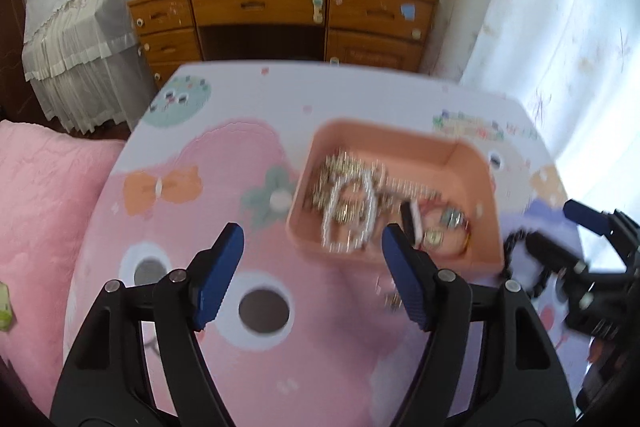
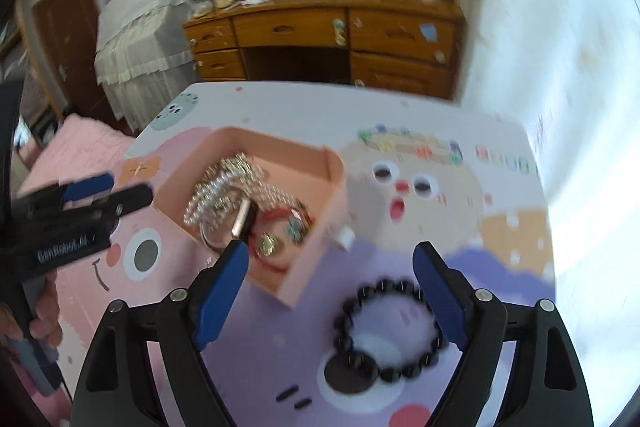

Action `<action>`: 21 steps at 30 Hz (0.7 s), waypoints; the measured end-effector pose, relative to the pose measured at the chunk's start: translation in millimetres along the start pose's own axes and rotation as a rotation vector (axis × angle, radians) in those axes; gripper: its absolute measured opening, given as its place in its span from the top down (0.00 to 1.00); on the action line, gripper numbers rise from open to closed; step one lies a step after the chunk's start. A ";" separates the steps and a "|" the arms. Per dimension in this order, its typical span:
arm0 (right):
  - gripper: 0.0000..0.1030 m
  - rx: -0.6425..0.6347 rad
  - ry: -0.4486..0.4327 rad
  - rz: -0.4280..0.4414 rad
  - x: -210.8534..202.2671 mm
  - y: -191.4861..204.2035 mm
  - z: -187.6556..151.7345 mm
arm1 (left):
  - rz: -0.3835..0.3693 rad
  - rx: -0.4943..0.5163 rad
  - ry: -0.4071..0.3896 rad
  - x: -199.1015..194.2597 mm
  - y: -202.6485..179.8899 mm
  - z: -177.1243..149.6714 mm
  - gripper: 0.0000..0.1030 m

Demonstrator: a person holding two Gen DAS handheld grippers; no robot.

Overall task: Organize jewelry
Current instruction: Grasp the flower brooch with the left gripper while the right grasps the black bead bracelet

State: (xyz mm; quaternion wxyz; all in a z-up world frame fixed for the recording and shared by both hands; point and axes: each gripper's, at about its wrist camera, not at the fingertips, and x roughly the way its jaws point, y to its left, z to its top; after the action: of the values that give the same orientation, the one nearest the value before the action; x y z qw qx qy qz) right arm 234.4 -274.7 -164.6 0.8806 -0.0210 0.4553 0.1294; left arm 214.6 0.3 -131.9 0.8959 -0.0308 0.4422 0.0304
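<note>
A pink tray [image 1: 440, 143] stands on the cartoon-print table [image 1: 240, 107] and holds a heap of silver chains [image 1: 348, 195], a red cord bracelet and small charms. It also shows in the right wrist view [image 2: 320, 163] with the chains [image 2: 228, 187]. A black bead bracelet [image 2: 384, 331] lies on the table right of the tray, between the fingers of my right gripper [image 2: 332, 295], which is open above it. My left gripper [image 1: 312, 275] is open and empty, just in front of the tray's near left corner. The bracelet's edge shows in the left wrist view [image 1: 516, 259].
A wooden desk [image 1: 280, 11] with drawers stands beyond the table. A pink blanket [image 1: 44, 195] lies to the left. A bright curtained window [image 1: 560, 27] is on the right. A small silver piece [image 1: 394, 301] lies on the table near the tray's front.
</note>
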 end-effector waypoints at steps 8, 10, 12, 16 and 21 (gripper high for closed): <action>0.14 0.127 0.141 -0.066 18.2 -35.9 -41.5 | -0.080 0.021 0.120 18.8 -15.2 -43.0 0.33; 0.13 0.127 0.156 -0.079 22.2 -39.4 -46.3 | -0.082 0.020 0.144 25.3 -20.1 -49.6 0.33; 0.13 0.124 0.169 -0.092 26.8 -41.4 -49.8 | -0.093 0.012 0.163 31.0 -24.6 -54.6 0.33; 0.13 0.166 0.181 -0.086 31.8 -48.4 -50.9 | -0.090 0.016 0.199 42.5 -34.9 -59.8 0.33; 0.13 0.289 0.194 -0.065 37.7 -68.2 -52.8 | -0.084 0.023 0.216 52.8 -48.0 -59.4 0.33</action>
State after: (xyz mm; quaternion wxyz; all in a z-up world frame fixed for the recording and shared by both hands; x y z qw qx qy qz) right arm 230.0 -340.8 -231.4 0.8302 0.0788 0.5509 0.0313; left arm 203.6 -50.9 -208.6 0.8438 -0.0420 0.5347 -0.0160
